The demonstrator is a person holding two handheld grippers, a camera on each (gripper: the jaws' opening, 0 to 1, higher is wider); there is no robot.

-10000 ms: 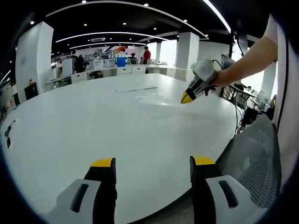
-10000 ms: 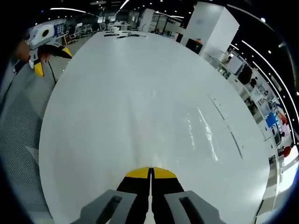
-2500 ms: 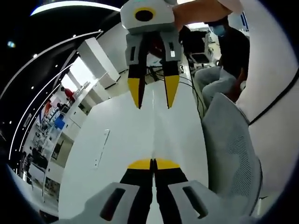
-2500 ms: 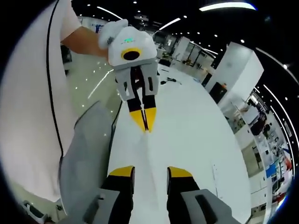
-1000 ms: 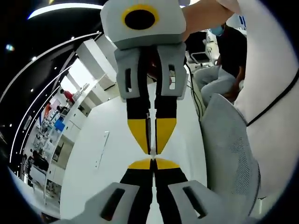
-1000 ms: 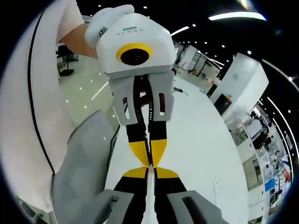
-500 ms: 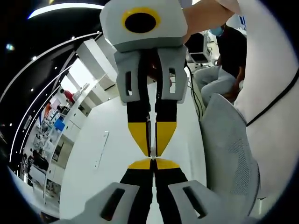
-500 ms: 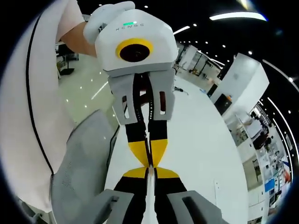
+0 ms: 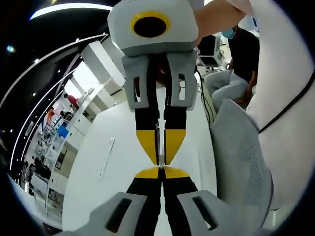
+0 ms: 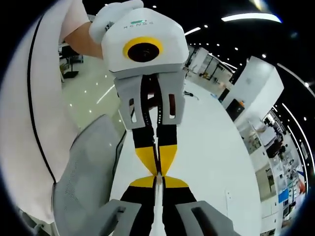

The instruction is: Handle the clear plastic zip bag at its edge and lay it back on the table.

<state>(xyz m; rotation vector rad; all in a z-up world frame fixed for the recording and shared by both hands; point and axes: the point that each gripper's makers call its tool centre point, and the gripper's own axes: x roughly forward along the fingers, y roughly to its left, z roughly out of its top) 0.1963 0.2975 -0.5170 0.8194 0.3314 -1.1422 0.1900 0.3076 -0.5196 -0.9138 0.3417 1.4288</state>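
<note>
— Grippers are meeting tip to tip. In the left gripper view the left gripper (image 9: 159, 171) is rising from the bottom with its yellow-tipped jaws pressed together, and the right gripper (image 9: 160, 161) is pointing down at it from above, jaws likewise drawn in, its tips almost touching the left one's.

— And from the other side?

— Same thing mirrored. In the right gripper view the right gripper (image 10: 158, 180) is showing its jaws closed, and the left gripper (image 10: 158, 172) is hanging nose-down over it, a gloved hand (image 10: 114, 14) gripping its white body.

— Where is the clear plastic zip bag?

— A thin pale edge (image 10: 158, 196) is running along the seam between the right gripper's jaws (it looks like film, very hard to see), so both pairs seem to be pinching the bag's edge; I cannot make out the rest of it.

— Below them?

— The white table (image 9: 123, 162) is stretching away under the tips, with a flat strip (image 9: 106, 156) lying on it well apart from them. A grey mesh chair (image 9: 241, 167) is standing beside the table edge, and the person's white sleeve (image 10: 29, 98) is taking up the side of the right gripper view.
</note>
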